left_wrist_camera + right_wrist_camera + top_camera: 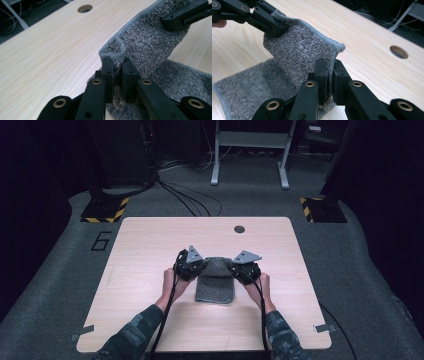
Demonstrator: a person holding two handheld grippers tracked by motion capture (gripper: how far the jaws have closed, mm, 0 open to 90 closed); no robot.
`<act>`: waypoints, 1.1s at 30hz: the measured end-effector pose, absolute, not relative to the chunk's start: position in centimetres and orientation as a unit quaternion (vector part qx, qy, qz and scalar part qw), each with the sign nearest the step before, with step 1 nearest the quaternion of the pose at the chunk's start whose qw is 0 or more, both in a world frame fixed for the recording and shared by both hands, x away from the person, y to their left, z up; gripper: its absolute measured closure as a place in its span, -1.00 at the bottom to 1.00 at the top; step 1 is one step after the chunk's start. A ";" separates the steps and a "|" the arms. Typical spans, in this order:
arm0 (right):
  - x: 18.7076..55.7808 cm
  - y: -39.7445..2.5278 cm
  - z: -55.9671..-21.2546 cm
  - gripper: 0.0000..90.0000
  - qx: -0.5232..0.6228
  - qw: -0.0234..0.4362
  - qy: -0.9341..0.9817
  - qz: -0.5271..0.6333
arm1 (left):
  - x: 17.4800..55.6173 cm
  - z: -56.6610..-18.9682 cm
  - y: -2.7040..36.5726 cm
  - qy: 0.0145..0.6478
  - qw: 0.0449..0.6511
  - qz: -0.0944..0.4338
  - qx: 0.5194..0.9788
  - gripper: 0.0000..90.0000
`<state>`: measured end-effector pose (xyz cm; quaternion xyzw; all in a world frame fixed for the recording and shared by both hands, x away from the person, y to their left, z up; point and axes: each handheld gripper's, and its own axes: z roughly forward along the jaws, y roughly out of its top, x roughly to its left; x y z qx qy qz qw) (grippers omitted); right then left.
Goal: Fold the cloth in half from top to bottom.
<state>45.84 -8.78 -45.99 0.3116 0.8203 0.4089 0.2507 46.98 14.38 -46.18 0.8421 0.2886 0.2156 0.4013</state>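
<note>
i see a grey towel near the middle of the wooden table, a little toward my side. its near part lies flat on the wood, and its far edge is lifted up between my two grippers.

the left gripper is at the far left corner of the towel. in the left gripper view its jaws are clenched on the cloth, and the stitched hem folds over just above the jaw tips. the towel stretches from there to the other gripper, which bites the opposite corner at the top right of that view.

the right gripper is at the far right corner. in the right gripper view its jaws are also clenched on the towel, with the hem corner standing just above the tips. the other gripper holds the far corner at the top left, and the rest of the cloth hangs down and lies on the table.

a round hole is in the table beyond the towel, well apart from it. my hands are just behind the grippers.
</note>
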 end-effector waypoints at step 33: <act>41.1 -12.2 -46.8 0.14 0.338 0.171 0.824 0.421 | 42.7 -46.1 17.2 0.295 0.414 0.136 0.850 -0.12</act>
